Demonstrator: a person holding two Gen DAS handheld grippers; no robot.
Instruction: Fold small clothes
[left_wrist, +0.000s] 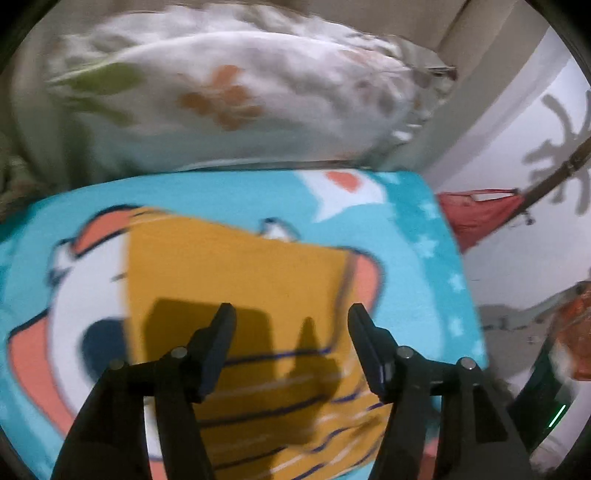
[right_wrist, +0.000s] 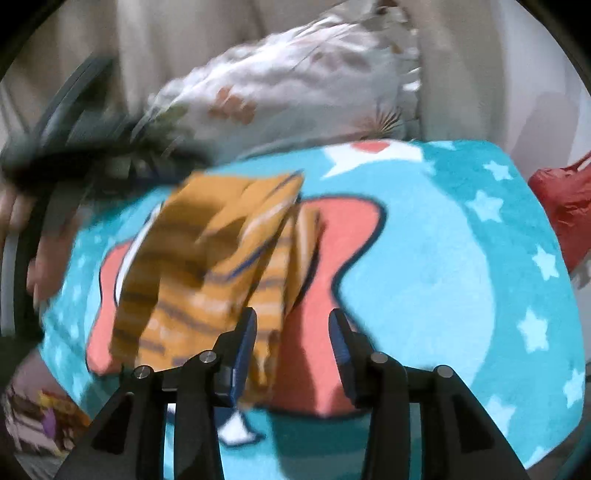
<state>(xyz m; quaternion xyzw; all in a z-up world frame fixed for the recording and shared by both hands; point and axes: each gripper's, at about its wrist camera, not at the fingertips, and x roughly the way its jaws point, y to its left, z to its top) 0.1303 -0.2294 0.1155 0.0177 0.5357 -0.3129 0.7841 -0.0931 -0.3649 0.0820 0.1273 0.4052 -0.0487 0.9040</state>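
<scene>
A small mustard-yellow garment with navy and white stripes (left_wrist: 236, 288) lies on a turquoise cartoon blanket (left_wrist: 424, 258). In the left wrist view it lies flat, plain part far, striped part near. My left gripper (left_wrist: 291, 314) is open and empty just above it. In the right wrist view the garment (right_wrist: 207, 273) is blurred, bunched and partly lifted. My right gripper (right_wrist: 291, 317) is open, its left finger (right_wrist: 245, 332) next to the garment's near edge. The other gripper and a hand (right_wrist: 44, 229) blur at the left.
A white flowered pillow (left_wrist: 229, 96) lies behind the blanket against a beige wall. A red bag (left_wrist: 480, 214) hangs to the right of the blanket, beside a white wall. The blanket (right_wrist: 461, 258) drops off at its right edge.
</scene>
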